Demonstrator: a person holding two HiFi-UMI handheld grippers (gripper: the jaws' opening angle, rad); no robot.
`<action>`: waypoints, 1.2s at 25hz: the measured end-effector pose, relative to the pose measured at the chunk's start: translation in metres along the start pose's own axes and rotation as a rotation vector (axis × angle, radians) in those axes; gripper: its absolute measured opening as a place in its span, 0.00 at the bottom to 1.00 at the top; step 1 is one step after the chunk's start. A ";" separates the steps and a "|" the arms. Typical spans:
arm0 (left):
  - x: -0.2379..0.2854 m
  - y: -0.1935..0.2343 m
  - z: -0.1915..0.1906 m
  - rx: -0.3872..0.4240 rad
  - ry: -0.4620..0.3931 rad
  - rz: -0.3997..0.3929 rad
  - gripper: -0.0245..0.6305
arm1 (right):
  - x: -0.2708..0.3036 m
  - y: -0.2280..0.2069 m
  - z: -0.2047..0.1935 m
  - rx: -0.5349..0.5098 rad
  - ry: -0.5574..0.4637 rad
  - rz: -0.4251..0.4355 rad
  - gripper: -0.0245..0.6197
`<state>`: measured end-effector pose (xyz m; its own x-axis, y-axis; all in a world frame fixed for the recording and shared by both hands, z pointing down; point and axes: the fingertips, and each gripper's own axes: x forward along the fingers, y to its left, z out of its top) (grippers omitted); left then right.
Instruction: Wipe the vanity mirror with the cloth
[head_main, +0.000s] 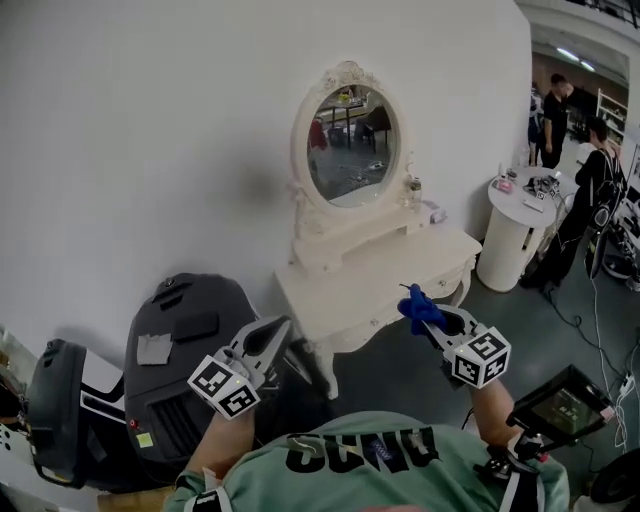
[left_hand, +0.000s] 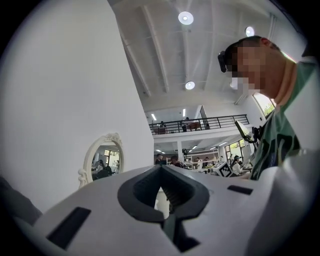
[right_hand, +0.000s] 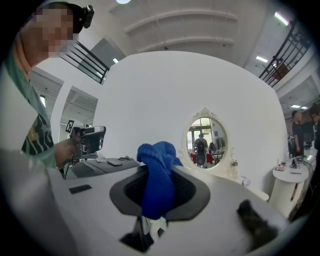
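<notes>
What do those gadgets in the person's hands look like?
The left gripper and right gripper are matching pale grey tongs with dark ribbed pads inside. Each carries a cube of black-and-white square markers. The person wears a green shirt with dark lettering.

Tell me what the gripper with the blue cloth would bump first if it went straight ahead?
Likely the white wall, just left of the vanity mirror; the right gripper with its cloth aims beside the mirror. Depth is unclear.

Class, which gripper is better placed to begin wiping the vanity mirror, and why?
Right. The right gripper is shut on the blue cloth, with the mirror ahead of it; the left gripper is shut on nothing.
</notes>
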<state>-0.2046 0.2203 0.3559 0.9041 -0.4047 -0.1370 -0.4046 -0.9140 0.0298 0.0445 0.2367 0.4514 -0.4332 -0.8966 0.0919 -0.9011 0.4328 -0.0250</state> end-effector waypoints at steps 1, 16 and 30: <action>0.003 0.014 -0.001 -0.016 0.003 -0.003 0.05 | 0.014 -0.005 0.006 0.000 -0.007 -0.003 0.15; 0.091 0.129 -0.050 -0.052 0.047 0.225 0.05 | 0.182 -0.177 0.055 -0.104 -0.059 0.107 0.15; 0.190 0.199 -0.030 0.019 0.019 0.354 0.05 | 0.425 -0.308 0.229 -0.308 -0.212 0.084 0.15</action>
<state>-0.1090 -0.0397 0.3653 0.7100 -0.6966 -0.1033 -0.6953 -0.7167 0.0540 0.1341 -0.2998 0.2699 -0.5286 -0.8422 -0.1061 -0.8287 0.4849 0.2794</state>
